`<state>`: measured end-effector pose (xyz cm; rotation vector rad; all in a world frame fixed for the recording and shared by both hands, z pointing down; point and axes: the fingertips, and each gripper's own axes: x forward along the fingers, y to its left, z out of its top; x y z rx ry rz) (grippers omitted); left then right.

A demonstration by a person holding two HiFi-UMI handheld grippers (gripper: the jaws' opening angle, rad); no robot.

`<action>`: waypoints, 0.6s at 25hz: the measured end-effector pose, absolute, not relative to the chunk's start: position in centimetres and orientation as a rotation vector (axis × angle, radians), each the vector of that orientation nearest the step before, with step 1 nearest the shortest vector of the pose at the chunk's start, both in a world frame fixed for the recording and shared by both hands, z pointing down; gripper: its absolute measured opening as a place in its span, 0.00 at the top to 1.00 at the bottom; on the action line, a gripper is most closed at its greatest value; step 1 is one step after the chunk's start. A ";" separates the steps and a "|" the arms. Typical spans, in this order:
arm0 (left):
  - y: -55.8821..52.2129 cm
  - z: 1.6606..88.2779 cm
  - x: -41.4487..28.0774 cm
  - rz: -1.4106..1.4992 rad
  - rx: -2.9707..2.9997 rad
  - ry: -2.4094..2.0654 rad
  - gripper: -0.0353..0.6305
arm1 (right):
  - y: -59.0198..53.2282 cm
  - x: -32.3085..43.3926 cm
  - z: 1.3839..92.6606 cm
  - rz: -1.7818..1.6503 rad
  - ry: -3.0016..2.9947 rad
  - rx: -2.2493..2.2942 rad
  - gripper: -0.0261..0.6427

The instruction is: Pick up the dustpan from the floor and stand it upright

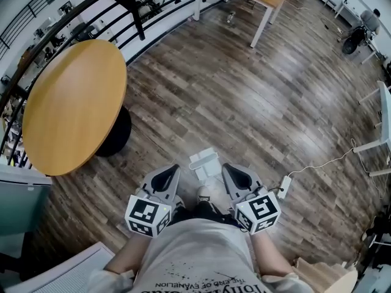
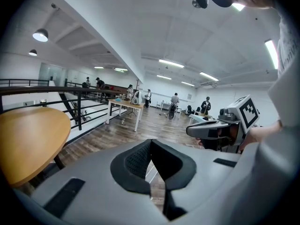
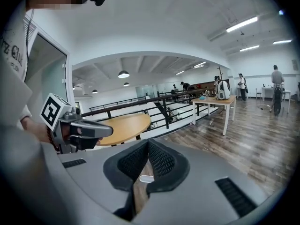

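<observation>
Hovering, jaws together: left gripper, right gripper; one dustpan

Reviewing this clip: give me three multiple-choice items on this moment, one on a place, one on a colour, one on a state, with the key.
1. In the head view, the round table stands:
A) to the person's right
B) to the person's left
C) straight ahead of the person

2. The round table's top is:
A) black
B) white
C) tan wood

3. The left claw is:
A) shut and empty
B) shut on a dustpan
C) wide open

Key:
1 B, it fills the left side of the head view.
2 C, it shows tan against the darker floor.
3 A, in the left gripper view its jaws meet at the tips with nothing between them.
</observation>
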<state>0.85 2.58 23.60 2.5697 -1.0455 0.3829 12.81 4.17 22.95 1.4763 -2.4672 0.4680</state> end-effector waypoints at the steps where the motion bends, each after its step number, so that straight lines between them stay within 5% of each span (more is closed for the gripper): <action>1: 2.7 23.6 0.9 0.385 2.573 -1.045 0.91 | 4.3 12.9 23.0 0.469 -2.468 1.475 0.92; 15: 3.5 23.6 1.3 0.416 2.579 -1.048 0.91 | 4.9 13.8 23.0 0.473 -2.469 1.488 0.92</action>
